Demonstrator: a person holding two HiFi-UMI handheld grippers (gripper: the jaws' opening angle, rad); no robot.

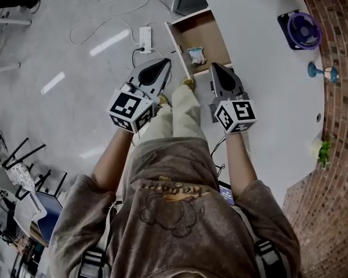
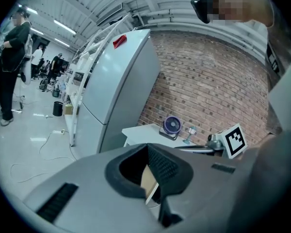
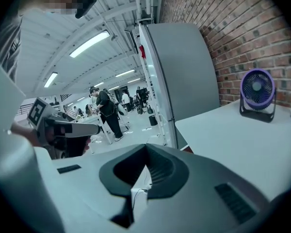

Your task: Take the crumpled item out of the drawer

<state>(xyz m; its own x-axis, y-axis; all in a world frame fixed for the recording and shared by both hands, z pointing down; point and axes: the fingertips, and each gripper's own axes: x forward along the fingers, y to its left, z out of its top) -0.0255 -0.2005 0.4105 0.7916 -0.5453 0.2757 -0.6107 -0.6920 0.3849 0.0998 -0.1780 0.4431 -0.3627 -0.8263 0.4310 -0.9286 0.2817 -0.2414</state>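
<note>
Looking down in the head view, we see the crumpled item (image 1: 197, 55), white with blue, lying in the open wooden drawer (image 1: 211, 30) at the upper centre of the frame, under the edge of the white table (image 1: 267, 86). Our left gripper (image 1: 164, 65) hovers just left of the drawer, jaws together and empty. Our right gripper (image 1: 216, 69) is just below the drawer, jaws likewise closed on nothing. Each gripper's cube bears black-and-white square markers. The sweatshirt (image 1: 174, 207) print is too blurred to read. A purple fan (image 1: 302, 29) stands at the upper right.
</note>
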